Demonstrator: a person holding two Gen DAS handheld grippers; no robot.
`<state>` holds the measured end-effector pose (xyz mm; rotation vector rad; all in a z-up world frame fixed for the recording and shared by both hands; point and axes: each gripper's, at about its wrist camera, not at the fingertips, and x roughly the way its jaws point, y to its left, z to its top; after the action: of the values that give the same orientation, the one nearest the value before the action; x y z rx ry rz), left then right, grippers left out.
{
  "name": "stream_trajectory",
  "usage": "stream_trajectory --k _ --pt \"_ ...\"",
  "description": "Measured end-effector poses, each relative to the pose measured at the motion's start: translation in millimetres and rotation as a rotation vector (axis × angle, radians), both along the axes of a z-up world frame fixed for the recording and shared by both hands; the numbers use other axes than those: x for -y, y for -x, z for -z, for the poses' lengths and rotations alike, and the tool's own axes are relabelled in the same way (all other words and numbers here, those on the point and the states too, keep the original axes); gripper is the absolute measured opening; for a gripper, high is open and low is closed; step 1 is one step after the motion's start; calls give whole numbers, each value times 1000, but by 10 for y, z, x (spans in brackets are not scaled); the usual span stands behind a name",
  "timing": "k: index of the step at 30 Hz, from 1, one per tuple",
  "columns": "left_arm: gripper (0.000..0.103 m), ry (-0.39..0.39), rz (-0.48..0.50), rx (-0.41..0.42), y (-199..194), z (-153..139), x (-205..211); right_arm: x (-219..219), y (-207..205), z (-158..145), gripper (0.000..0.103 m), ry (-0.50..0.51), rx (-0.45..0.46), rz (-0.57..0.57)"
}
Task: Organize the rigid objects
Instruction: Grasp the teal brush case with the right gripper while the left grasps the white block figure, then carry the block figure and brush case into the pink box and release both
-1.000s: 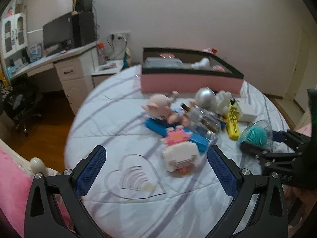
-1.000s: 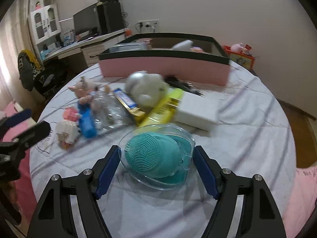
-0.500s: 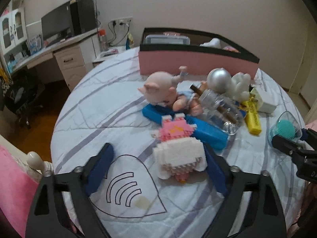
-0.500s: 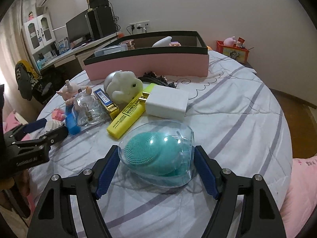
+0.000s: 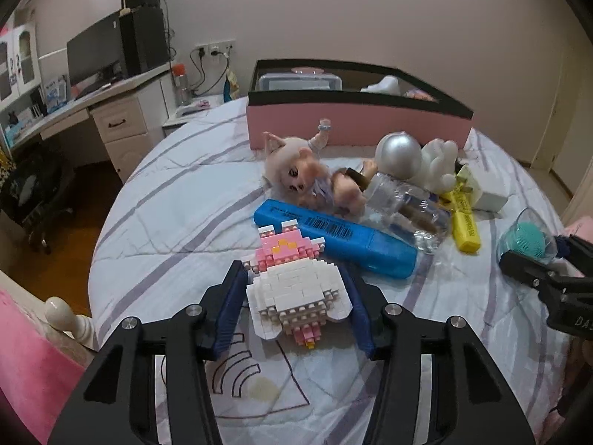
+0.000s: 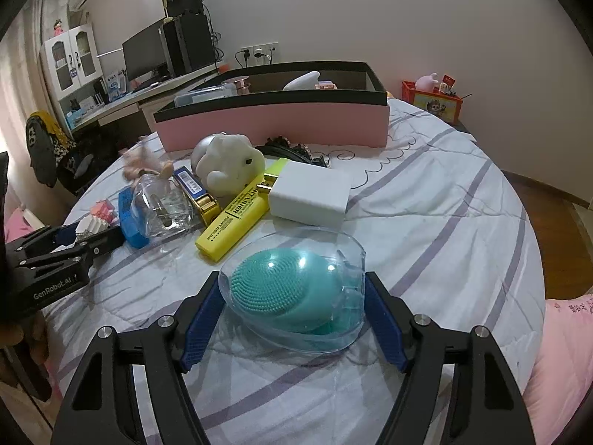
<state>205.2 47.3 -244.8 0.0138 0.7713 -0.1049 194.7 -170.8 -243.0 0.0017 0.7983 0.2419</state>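
A pink and white brick figure [image 5: 294, 287] lies on the bed between the blue pads of my left gripper [image 5: 296, 289], which is shut on it. A teal brush in a clear case [image 6: 292, 296] sits between the pads of my right gripper [image 6: 292, 315], which is shut on it. The same case shows in the left wrist view [image 5: 526, 237] at the right. A pink box with a black rim [image 5: 355, 118] stands at the back, also in the right wrist view [image 6: 274, 126].
On the striped bedsheet lie a doll [image 5: 300, 178], a blue case [image 5: 333, 241], a clear bottle [image 5: 407, 204], a yellow highlighter [image 6: 233, 218], a white charger [image 6: 311, 193] and a white and silver toy [image 6: 226, 163]. A desk with a monitor [image 5: 96, 59] stands at left.
My left gripper moved forward over the brick figure and closed on it. My right gripper stayed around the brush case and the view shifted slightly.
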Motion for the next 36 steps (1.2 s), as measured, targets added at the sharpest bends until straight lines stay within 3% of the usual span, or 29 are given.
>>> stream_trajectory --k 8,17,24,36 --pt "52 39 16 56 154 -192 19 9 122 -84 75 -24 28 -7" --pt "52 20 24 203 372 -644 147 17 261 -357 74 -42 116 -12" --pt "52 9 40 283 462 -966 242 1 331 -689 74 -49 207 -17" --pt "52 -29 20 522 733 -1702 350 -80 498 -1489 74 -55 425 -39"
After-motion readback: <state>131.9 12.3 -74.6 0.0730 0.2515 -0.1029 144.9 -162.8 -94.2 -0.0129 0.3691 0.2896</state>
